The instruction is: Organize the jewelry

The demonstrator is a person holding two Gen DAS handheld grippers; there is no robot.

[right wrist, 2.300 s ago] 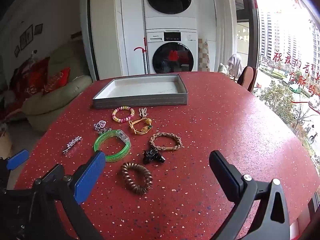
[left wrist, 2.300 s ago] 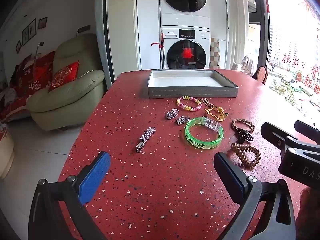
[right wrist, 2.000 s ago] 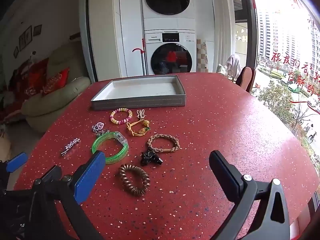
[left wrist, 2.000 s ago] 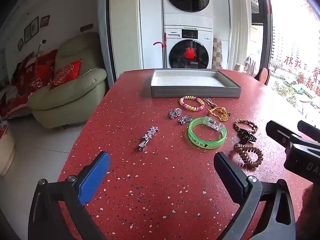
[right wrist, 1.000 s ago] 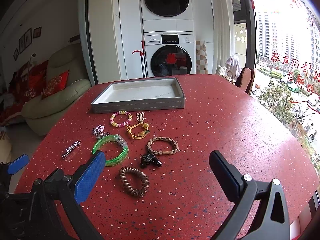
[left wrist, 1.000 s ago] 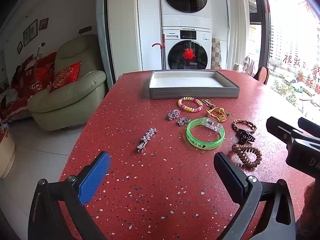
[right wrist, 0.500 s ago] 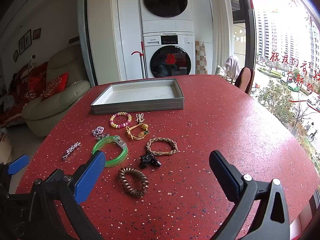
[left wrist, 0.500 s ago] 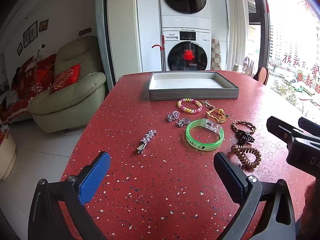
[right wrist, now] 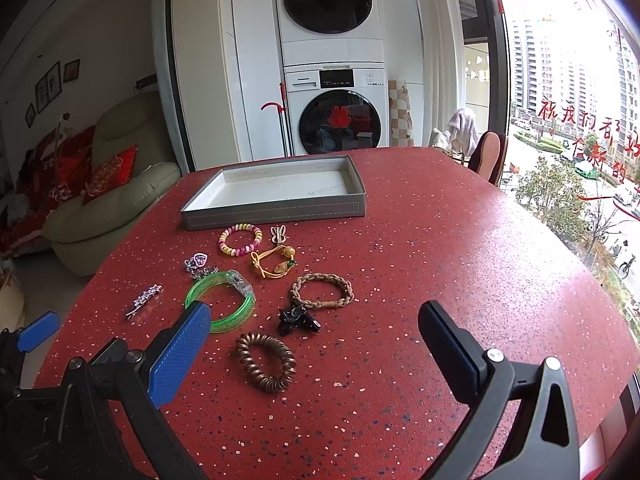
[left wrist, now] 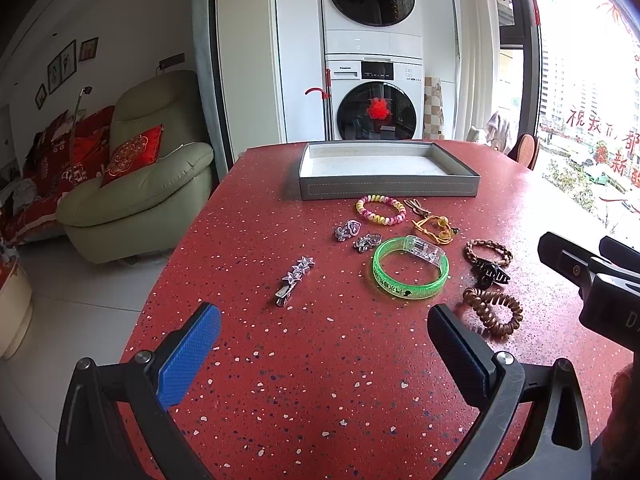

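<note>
Ahead of the right gripper (right wrist: 316, 332), both grippers are hanging wide open and empty; coil hair tie (right wrist: 266, 361) is lying nearest, between its fingers, tray (right wrist: 276, 207) sitting empty beyond; left gripper (left wrist: 324, 328) is facing star clip (left wrist: 294, 280).

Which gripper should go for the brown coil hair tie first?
Right, probably. The right gripper is open with the brown coil hair tie lying just ahead between its fingers. The left gripper, also open, has it off to its right side.
</note>
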